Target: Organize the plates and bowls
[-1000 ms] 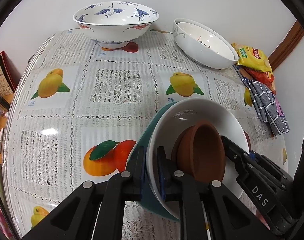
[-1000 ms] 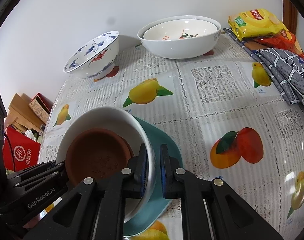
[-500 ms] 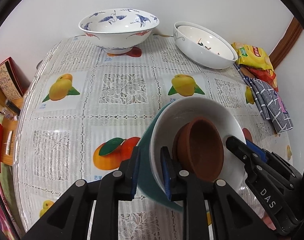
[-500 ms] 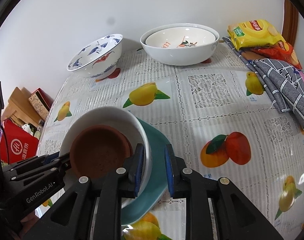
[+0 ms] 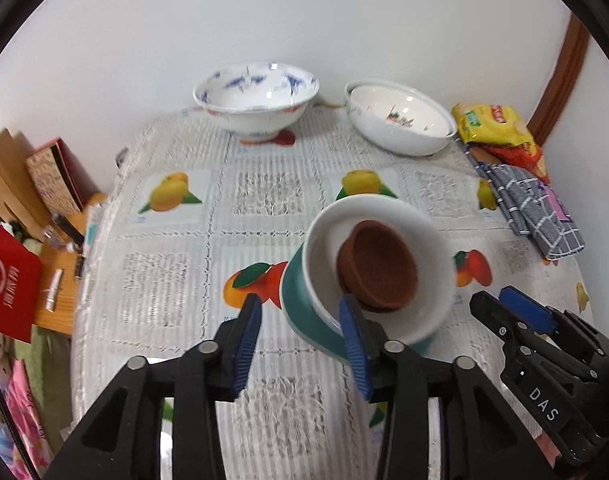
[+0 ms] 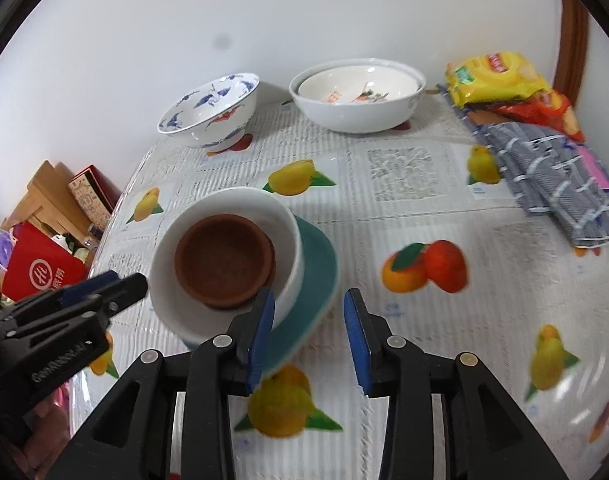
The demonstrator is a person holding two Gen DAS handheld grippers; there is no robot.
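Terracotta-brown, the small bowl (image 5: 378, 268) sits nested inside a white bowl (image 5: 384, 240), and that rests on a teal plate (image 5: 304, 304); the stack stands on the near part of the table (image 5: 176, 240), whose cloth is printed with fruit and lace squares. In the left wrist view the stack lies just right of centre, toward 3 o'clock; in the right wrist view it lies left of centre, toward 9 o'clock.

The left gripper (image 5: 304, 344) has its jaws opening. Its right blue pad overlaps the near rim of the stack in the picture, but nothing is pinched; between the pads shows the plate's edge and bare cloth. The right gripper (image 6: 308, 336) is likewise opening, its left pad drawn over the white bowl's near rim and the teal plate's edge showing in the gap, with no grip on it. Each gripper appears in the other's view, at 4 o'clock and at 8 o'clock.

Farther out, at 12 o'clock against the wall, stand a blue-patterned bowl (image 5: 256, 98) and, to its right, a large white bowl (image 5: 400, 120) with another nested in it. At 2 o'clock lie yellow snack packets (image 5: 492, 126) and a folded grey checked cloth (image 5: 532, 208). Off the table's left edge, at 9 o'clock, are boxes and a red bag (image 5: 6, 284).
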